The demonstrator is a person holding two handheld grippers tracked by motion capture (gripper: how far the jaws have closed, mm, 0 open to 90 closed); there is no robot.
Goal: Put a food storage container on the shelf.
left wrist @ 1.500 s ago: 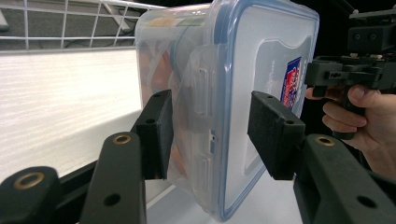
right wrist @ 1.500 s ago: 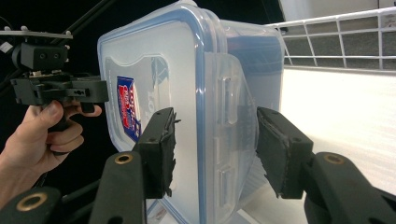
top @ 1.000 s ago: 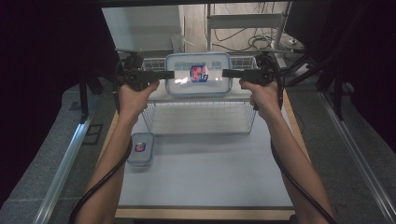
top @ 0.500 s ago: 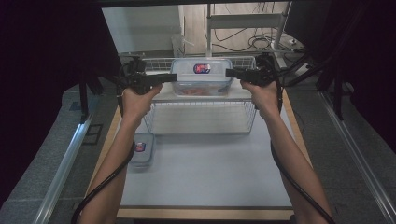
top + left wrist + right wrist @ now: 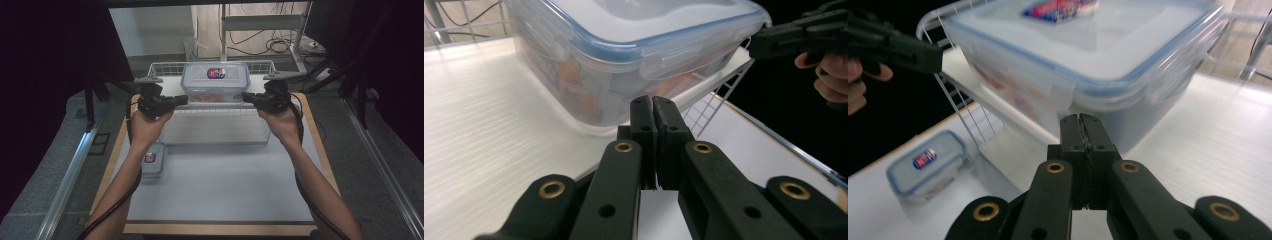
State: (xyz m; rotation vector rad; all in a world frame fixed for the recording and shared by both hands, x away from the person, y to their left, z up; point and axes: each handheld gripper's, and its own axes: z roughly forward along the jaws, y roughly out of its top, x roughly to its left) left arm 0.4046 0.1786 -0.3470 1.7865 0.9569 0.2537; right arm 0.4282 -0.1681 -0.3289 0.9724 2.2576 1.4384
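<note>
Big container [image 5: 215, 82] in wire basket [image 5: 260, 67]

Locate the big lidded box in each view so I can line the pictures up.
High view: big box, top centre, on the wire rack.
Left gripper view: upper middle, just beyond the shut jaws.
Right gripper view: top centre, beyond the shut jaws.
Shared landmark: the red-blue lid label.

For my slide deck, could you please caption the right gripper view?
Right gripper, jaws shut and empty, faces the large clip-lid container on the wire rack.

Bright glare on the white table [image 5: 215, 185], dark surroundings, blurred close-ups.
</note>
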